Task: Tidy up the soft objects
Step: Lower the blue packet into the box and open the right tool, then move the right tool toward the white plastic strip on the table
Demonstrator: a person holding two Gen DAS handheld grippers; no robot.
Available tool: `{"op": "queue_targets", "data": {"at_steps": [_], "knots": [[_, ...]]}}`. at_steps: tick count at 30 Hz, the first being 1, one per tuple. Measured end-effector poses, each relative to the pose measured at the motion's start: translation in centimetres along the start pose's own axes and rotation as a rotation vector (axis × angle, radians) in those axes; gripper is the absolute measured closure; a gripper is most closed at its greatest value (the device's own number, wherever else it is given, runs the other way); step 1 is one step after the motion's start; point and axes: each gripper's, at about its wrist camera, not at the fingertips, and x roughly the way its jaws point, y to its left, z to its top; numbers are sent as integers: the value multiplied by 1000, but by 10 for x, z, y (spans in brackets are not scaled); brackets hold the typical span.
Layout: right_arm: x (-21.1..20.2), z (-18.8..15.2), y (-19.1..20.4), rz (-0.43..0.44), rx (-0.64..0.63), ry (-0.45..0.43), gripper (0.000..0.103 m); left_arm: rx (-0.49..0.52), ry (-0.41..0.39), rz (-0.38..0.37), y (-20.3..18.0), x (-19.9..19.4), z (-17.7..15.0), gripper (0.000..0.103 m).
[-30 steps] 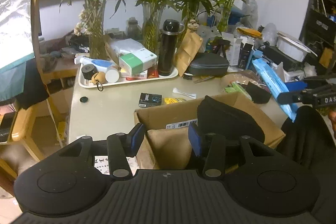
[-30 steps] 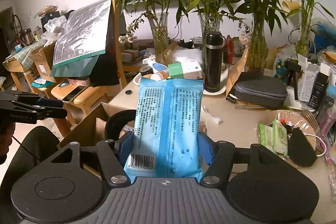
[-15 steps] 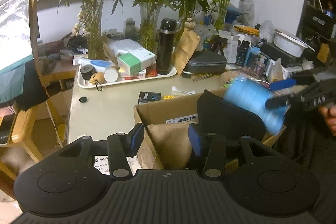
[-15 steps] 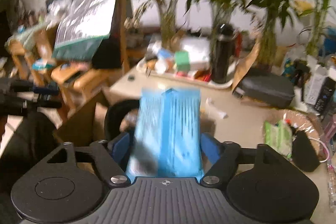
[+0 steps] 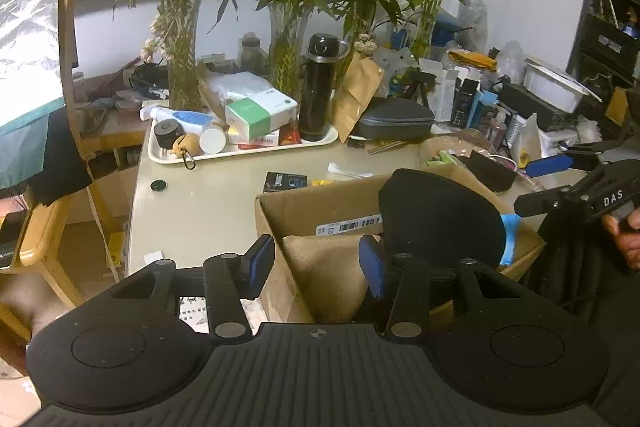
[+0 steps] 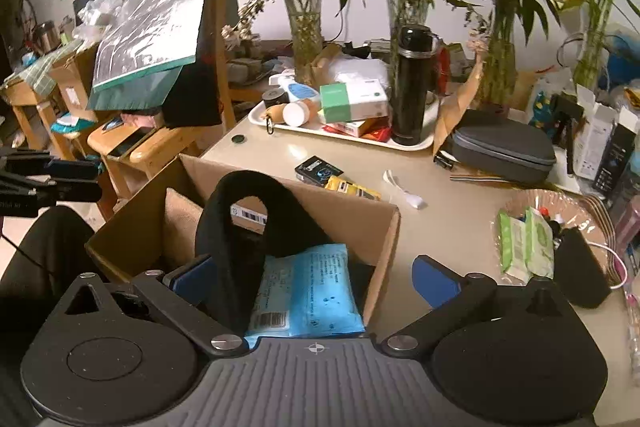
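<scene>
The blue wipes packet (image 6: 306, 297) is seen lying inside the cardboard box (image 6: 384, 239) at the table (image 6: 452, 223) edge, long axis running away from the right-wrist camera, barcode end nearest. Its near edge is cut off by the tool body. The right tongs (image 6: 316, 277) are opening wide, the packet below them untouched. A black neck pillow (image 6: 240, 227) partly overlaps the packet. The left tongs (image 5: 316, 261) are held partly open, gripping nothing.

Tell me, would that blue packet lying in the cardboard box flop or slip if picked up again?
The blue packet probably sags: it lies slumped against the black pillow, not flat. Its glossy wrapper looks slippery. It seems light, likely a soft pack of wipes.
</scene>
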Motion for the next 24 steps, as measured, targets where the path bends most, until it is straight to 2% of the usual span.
{"op": "queue_targets", "data": {"at_steps": [9, 11, 14, 24], "knots": [[-5, -1, -4, -6, 16, -20, 0, 22, -30, 17, -8, 0, 2, 54], [-6, 0, -5, -10, 21, -24, 0, 20, -36, 19, -9, 1, 3, 42], [-6, -1, -7, -12, 31, -26, 0, 15, -53, 26, -8, 1, 4, 36], [-3, -1, -19, -18, 102, -43, 0, -1, -49, 23, -3, 5, 6, 36]]}}
